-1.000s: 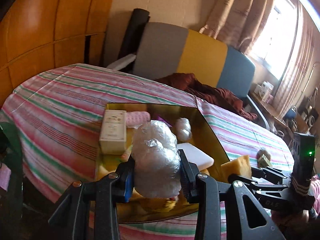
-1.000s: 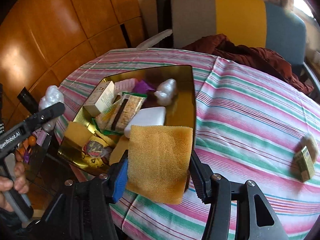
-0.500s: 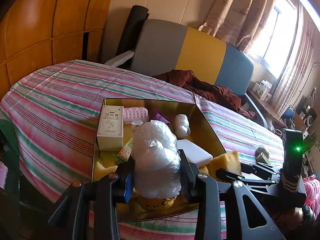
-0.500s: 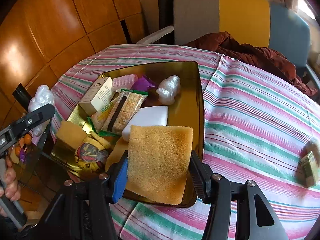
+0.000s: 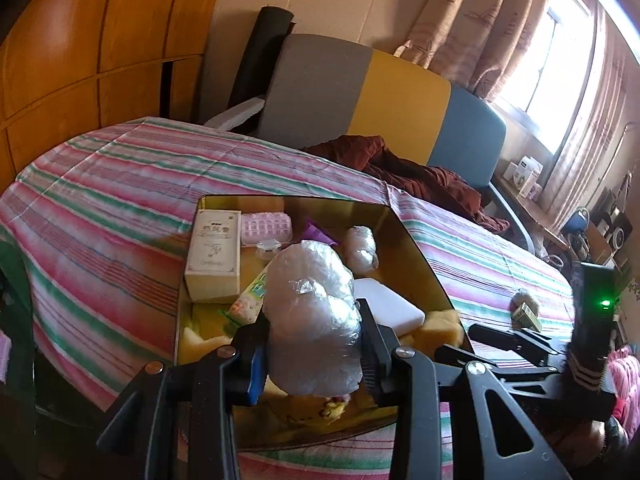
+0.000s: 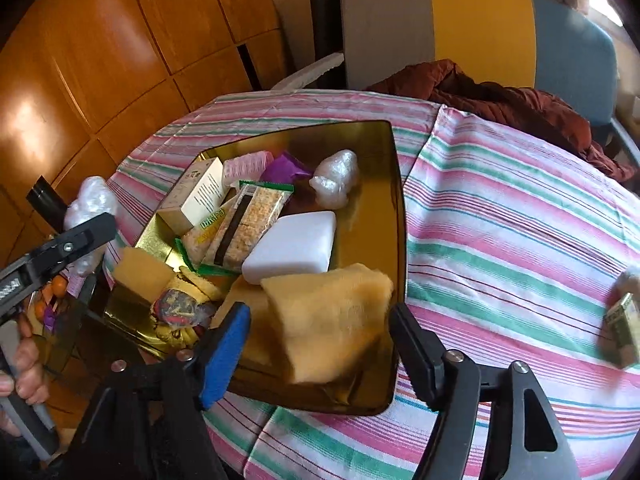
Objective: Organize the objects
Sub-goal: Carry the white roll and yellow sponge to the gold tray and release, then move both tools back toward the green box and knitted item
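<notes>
Right wrist: sponge [image 6: 332, 320] lies loose between spread jaws; over tray [image 6: 396, 184].

Sponge and plastic bundle at the gold tray

Yellow sponge [image 6: 332, 316], blurred, seemingly tilted over the tray [image 6: 394, 216]'s near corner; crinkled plastic bundle [image 5: 314, 316] upright above its near edge.

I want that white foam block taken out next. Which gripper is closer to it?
Right. The right gripper is open over the tray's near corner, just short of the white foam block; the left gripper sits farther back, shut on a plastic bundle.
</notes>
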The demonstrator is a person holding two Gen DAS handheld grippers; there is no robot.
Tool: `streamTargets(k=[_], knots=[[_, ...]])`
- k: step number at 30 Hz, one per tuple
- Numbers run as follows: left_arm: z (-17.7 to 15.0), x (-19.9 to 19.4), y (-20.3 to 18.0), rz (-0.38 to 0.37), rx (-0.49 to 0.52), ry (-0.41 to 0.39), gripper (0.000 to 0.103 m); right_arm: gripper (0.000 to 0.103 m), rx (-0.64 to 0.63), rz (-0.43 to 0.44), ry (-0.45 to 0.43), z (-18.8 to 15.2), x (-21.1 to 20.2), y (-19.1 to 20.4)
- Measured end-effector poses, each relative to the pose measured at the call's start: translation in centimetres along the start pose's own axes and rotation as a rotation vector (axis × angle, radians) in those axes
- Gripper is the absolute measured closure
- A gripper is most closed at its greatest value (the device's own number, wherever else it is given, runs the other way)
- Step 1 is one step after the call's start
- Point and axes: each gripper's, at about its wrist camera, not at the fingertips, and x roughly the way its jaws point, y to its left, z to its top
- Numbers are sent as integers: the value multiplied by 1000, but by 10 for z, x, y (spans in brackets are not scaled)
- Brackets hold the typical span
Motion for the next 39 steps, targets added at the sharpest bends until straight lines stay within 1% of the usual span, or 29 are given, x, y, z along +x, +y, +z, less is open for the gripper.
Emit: streamTargets(k=[8,10,11,12,13,17,24,26,31,39], knots=[[11,32,-31,-40,52,49,65,21,34,-18,-30,-3,-16,-10],[10,44,-38,-51,63,74,62,20,44,-21,-32,-4,-18,-12],[8,49,-39,-38,62,84,59,19,46,-22,-32,-4,-18,-13],[7,54,-39,-34,56,104,59,19,47,-23,-32,-4,-18,-13],[6,60,-38,-48,46,125,59,18,47,-24,-32,-4,-18,-13],[-1,65,-31,-42,26,149,59,17,49,-26,-34,-5,-18,-15],[-8,51,-21,2,11,136,59,16,51,-22,-35,-7,-18,-17],[-9,43,-21,30,25,121,59,16,49,-21,-38,-7,-19,-16],[-6,25,-26,74,54,72,59,15,42,-20,-44,-8,-20,-12],[-4,7,-38,89,110,28,59,13,33,-18,-51,-9,-26,-8]])
